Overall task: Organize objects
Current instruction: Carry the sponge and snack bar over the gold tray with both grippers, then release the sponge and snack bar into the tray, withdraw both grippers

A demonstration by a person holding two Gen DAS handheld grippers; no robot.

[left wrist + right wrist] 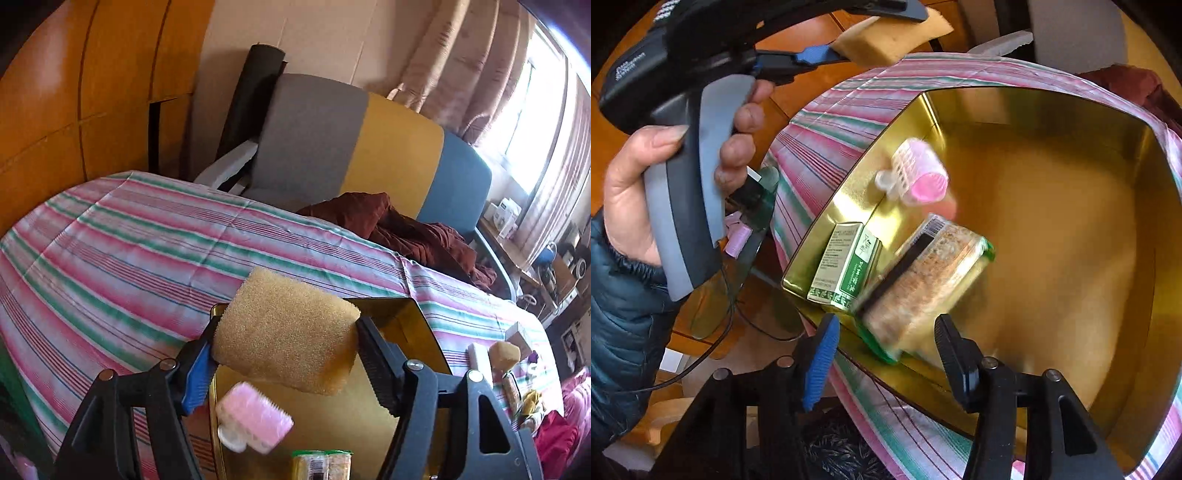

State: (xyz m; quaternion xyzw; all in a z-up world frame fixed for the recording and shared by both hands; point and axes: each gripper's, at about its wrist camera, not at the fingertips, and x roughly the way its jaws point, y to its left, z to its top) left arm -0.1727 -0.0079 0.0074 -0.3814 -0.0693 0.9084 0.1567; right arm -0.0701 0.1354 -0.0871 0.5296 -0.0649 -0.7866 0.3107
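A tan sponge (284, 339) sits between the jaws of my left gripper (290, 321), and both pads touch its sides. It hangs over an open gold tin (406, 325). In the right wrist view the same gripper (879, 35) holds the sponge (886, 40) above the tin's far left corner. My right gripper (886, 350) stands open over the tin's (1071, 221) near edge. A blurred clear snack packet (923, 280) lies just beyond its fingertips, free of the pads. A pink hair roller (912, 177) and a green-and-white box (846, 269) also lie inside.
The tin rests on a pink, green and white striped cloth (129, 240). A brown garment (406, 229) and a grey, yellow and blue chair back (369, 147) lie beyond. A second sponge (504, 354) and small items sit at the right. A hand (631, 184) grips the left handle.
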